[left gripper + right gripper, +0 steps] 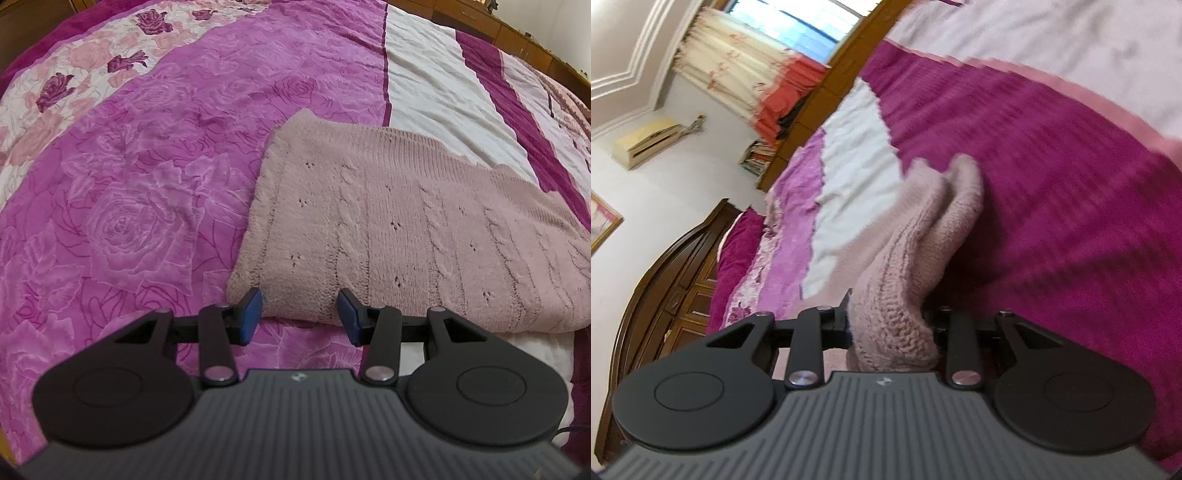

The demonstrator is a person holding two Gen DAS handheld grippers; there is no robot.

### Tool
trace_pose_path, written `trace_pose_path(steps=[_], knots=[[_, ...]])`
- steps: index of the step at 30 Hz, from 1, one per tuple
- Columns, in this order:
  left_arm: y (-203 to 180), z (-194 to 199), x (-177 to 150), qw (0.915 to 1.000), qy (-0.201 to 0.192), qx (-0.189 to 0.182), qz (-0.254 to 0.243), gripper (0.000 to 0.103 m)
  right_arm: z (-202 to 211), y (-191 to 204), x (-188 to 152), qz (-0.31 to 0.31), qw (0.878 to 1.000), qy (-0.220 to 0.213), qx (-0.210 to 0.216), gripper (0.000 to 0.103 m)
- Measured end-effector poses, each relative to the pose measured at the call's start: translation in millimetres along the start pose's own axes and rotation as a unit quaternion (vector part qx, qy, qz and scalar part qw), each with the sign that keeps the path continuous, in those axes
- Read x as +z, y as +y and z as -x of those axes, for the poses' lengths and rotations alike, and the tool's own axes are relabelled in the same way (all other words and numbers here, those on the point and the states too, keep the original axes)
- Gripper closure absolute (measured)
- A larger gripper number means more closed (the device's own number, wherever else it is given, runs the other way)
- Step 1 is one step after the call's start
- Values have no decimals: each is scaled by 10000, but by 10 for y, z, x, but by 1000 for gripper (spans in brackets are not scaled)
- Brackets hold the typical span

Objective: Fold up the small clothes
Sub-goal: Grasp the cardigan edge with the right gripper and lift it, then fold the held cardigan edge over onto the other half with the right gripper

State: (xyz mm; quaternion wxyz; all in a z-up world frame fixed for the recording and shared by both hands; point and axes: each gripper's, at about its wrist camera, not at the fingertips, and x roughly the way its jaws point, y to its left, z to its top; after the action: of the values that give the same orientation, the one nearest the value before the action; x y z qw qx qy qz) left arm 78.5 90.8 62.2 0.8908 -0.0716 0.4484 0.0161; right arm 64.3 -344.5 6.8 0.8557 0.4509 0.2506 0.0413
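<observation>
Garment: a dusty-pink knitted sweater (406, 236), cable-patterned with small eyelet holes and a ribbed band along its far edge.
Garment shape: in the left wrist view it lies folded into a thick, roughly rectangular slab, its near edge rounded and doubled over.
Garment place: on the bedspread (147, 192), across the seam where the magenta rose print meets the white stripe; its far right corner reaches the dark magenta stripe.
Garment in the right wrist view: a bunched, doubled fold of the sweater (916, 266) rises off the bed towards the camera, blurred farther out.
Left gripper (300, 314): fingers released, set partly apart, nothing pinched between them.
Left fingers: the blue pads (251, 314) sit at the sweater's near left corner, the tips just at or over its rounded edge; whether they touch the knit cannot be told.
Right gripper (892, 328): clenched on the sweater, a thick wad of knit filling the gap between the fingers.
Right fingers: mostly hidden by the wool; only the black mounts show on each side.
Surroundings: a dark wooden headboard (668, 280), a wall air conditioner (646, 142) and floral curtains (738, 70) at the left of the right wrist view.
</observation>
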Motion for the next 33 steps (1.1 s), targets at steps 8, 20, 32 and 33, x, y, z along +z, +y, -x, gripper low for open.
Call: trace_pose_path(steps=[8, 20, 32, 33], knots=[[165, 106, 58, 9999, -16, 4, 168, 56, -51, 527, 61, 604, 9974, -36, 380, 71], [410, 184, 100, 9994, -109, 144, 309, 56, -122, 1089, 16, 966, 9910, 35, 931, 72], [679, 273, 129, 9982, -232, 232, 511, 56, -348, 1939, -314, 1254, 9778, 317, 1648, 72], [705, 275, 126, 9980, -237, 234, 540, 56, -387, 1992, -373, 1270, 9768, 372, 1684, 72]])
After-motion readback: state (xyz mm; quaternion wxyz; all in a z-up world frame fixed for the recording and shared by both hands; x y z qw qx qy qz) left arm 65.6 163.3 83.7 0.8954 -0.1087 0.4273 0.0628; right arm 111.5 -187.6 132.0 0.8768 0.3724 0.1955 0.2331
